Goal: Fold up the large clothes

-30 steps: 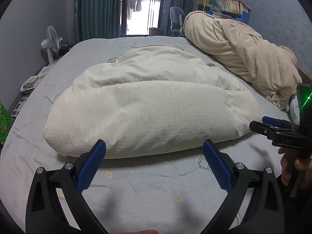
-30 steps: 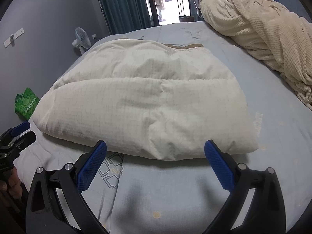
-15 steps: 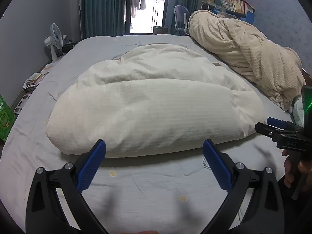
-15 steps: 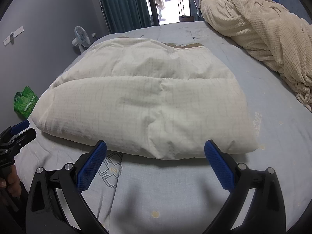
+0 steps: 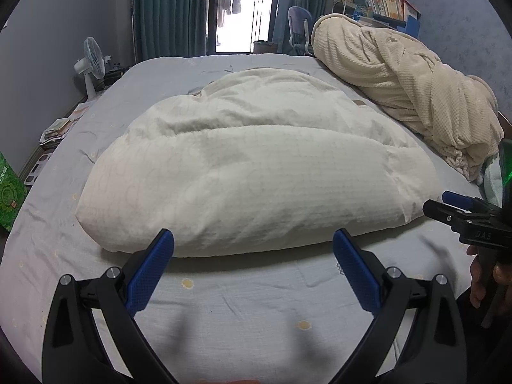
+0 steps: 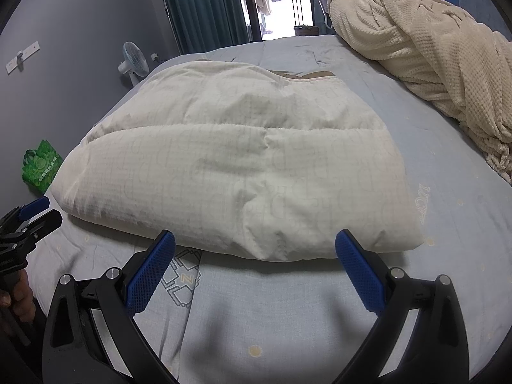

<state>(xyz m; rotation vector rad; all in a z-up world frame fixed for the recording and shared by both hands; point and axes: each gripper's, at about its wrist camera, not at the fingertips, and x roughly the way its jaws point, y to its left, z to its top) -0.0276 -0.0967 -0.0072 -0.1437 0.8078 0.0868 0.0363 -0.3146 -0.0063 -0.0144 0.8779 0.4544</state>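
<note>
Cream-white, puffy and faintly grid-stitched, the padded garment [image 5: 256, 172] lies folded into a thick bundle on the pale blue-grey printed bedsheet [image 5: 243, 307], just beyond the fingertips of both tools. In the left wrist view the left gripper [image 5: 252, 265] hangs over bare sheet with its two blue textured fingers [image 5: 148, 275] spread wide and nothing between them; the bundle's near rounded edge sits just ahead of the tips, apart from them. The right gripper [image 6: 254, 267] stands the same way in its own view, blue pads [image 6: 360, 272] far apart and empty, with the garment's near fold directly ahead of the gap and a brown inner lining [image 6: 304, 75] showing at the bundle's far edge.

Each tool shows in the other's picture: the right gripper [image 5: 460, 211] enters beside the left one's right finger, held by a hand [image 5: 489, 275], close to the bundle's right corner; the left gripper [image 6: 28, 217] appears beside the right one's left finger, near the bundle's left corner.

Farther off, to the right of the right finger, a beige waffle-textured blanket [image 6: 432, 54] is heaped along the bed's edge. Off to the left, past the bed, stand a white pedestal fan [image 5: 91, 64] and a green patterned bag [image 6: 40, 166]. Teal curtains [image 5: 169, 12] hang straight ahead at the far wall.
</note>
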